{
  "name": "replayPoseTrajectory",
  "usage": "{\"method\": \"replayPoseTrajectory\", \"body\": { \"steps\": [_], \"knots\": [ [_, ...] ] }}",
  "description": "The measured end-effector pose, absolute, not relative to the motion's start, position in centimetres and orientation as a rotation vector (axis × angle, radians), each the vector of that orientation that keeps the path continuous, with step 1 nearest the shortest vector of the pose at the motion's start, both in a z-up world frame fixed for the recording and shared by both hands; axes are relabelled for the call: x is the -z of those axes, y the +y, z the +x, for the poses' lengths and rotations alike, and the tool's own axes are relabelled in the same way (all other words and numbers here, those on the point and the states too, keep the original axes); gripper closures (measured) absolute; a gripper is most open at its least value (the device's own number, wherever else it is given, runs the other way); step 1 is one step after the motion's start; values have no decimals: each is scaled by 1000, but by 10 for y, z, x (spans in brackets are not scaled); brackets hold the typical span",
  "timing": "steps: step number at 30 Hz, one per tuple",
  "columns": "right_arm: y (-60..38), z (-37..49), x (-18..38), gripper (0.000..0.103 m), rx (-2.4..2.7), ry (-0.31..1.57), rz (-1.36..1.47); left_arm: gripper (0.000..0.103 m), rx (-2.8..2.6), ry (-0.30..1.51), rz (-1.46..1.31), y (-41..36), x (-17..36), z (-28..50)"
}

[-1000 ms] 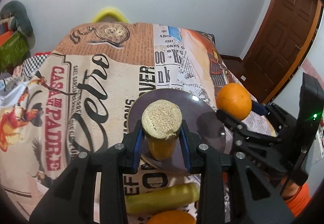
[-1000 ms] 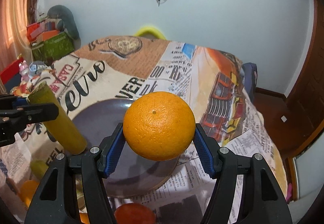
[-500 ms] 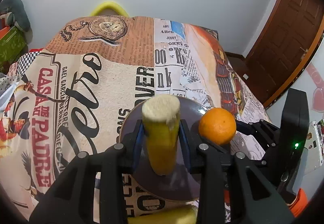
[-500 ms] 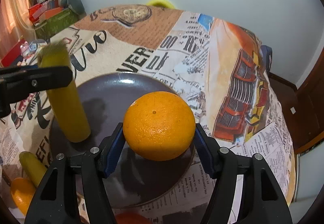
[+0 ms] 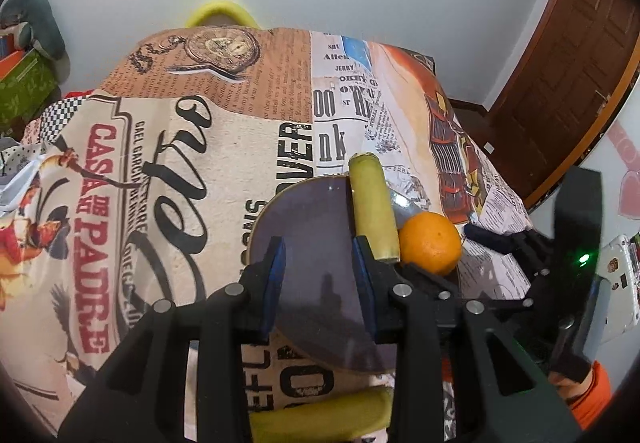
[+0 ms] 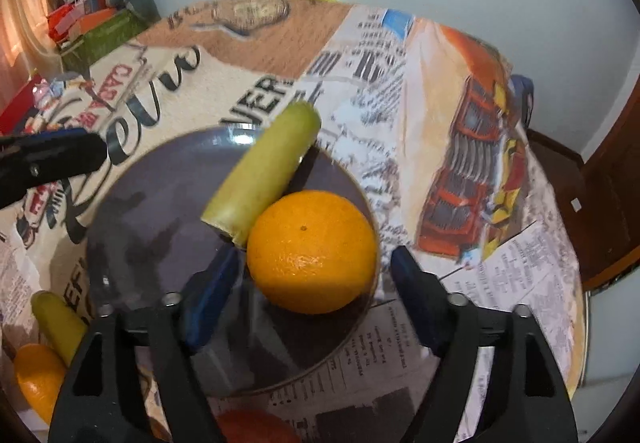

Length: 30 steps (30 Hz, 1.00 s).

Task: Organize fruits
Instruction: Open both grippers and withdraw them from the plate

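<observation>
Orange (image 6: 312,251): on the plate (image 6: 132,243), toward its right rim, stem dimple facing up and out.
Right gripper (image 6: 314,259): straddling the orange from the near side; jaws opening, orange between them, a sliver of plate showing on each side, neither blue pad pressing on the peel.
Stalk piece (image 6: 260,179): yellow-green, cut flat at both ends, lying on the plate slantwise; near end touching the orange's upper left, far end poking out over the plate's far rim.
Left gripper (image 5: 318,247): over the left half of the plate; fingers apart, gripping nothing, only bare dark plate seen between the pads; right pad just beside the stalk piece's near end, contact impossible to judge.
Plate: dark, round, glossy, flat on the tablecloth (image 5: 160,163).
Second stalk piece (image 5: 320,415): off the plate, just beyond its near rim, lying on the cloth.
Second orange (image 6: 36,379): off the plate, at its near left, right beside the second stalk piece.
Reddish fruit (image 6: 252,427): off the plate, just past its near rim, mostly cut off by the frame edge.
Tablecloth: printed with newspaper text, large lettering and a red vehicle, spread under the plate on all sides.
Door (image 5: 580,83): brown wood, well beyond the plate to its right.
</observation>
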State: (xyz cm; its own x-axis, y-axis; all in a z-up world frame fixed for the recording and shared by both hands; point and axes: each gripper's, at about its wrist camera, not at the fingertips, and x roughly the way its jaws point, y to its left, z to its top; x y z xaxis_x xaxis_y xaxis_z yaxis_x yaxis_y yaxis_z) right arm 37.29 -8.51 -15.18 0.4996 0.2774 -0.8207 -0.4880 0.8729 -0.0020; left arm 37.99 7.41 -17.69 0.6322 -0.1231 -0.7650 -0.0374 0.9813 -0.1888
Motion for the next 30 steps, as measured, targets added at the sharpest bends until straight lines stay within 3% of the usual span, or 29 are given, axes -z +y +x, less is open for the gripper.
{"method": "replayPoseTrajectory", "body": {
  "steps": [12, 16, 20, 30],
  "knots": [
    [-110, 320, 80, 23, -464, 790, -193, 67, 28, 800, -155, 70, 134, 316],
    [-119, 297, 57, 22, -466, 742, -173, 58, 23, 755, -138, 67, 113, 287],
    [-134, 273, 41, 21, -449, 712, -163, 57, 28, 719, -119, 63, 96, 256],
    [-182, 225, 34, 21, -354, 698, -161, 41, 31, 674, -74, 51, 78, 195]
  ]
}}
